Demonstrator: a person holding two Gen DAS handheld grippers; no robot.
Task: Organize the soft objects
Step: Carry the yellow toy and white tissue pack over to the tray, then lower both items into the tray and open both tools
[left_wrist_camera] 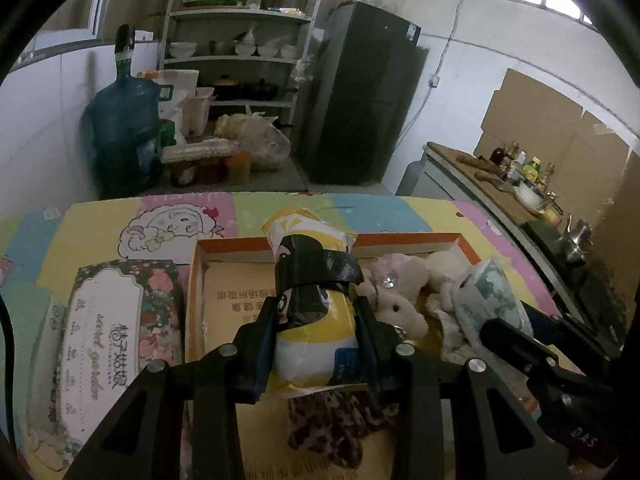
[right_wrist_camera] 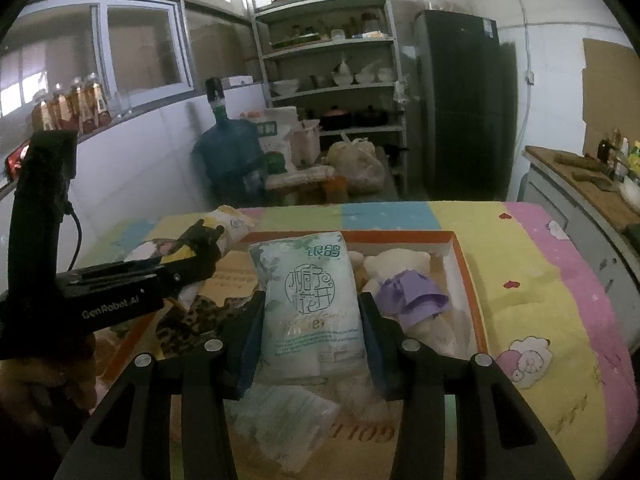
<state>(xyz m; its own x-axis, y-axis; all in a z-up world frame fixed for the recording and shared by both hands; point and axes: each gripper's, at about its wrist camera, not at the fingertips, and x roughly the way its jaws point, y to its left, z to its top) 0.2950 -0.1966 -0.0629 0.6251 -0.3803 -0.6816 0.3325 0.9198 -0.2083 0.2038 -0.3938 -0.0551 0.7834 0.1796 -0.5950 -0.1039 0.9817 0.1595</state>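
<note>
Claws first: we see our left claw [left_wrist_camera: 316, 320] clamped on a yellow pouch [left_wrist_camera: 310, 280], fingers pressed against both its sides, low in the middle of the left view. Our right claw [right_wrist_camera: 314, 316] grips a pale green tissue pack [right_wrist_camera: 310, 300] the same way, centre of the right view. Both packs hang above an orange-edged box [right_wrist_camera: 468, 280] that sits on the patchwork-covered surface [right_wrist_camera: 540, 280]. Inside the box we see a plush bear [left_wrist_camera: 400, 304] right of centre in the left view, a purple cloth [right_wrist_camera: 412, 298] draped on a white plush right of the tissue pack, and a leopard-print cloth [left_wrist_camera: 332, 428] at the lower edge. A floral box [left_wrist_camera: 116, 320] lies at lower left of the left view, just beside the orange-edged box.
</note>
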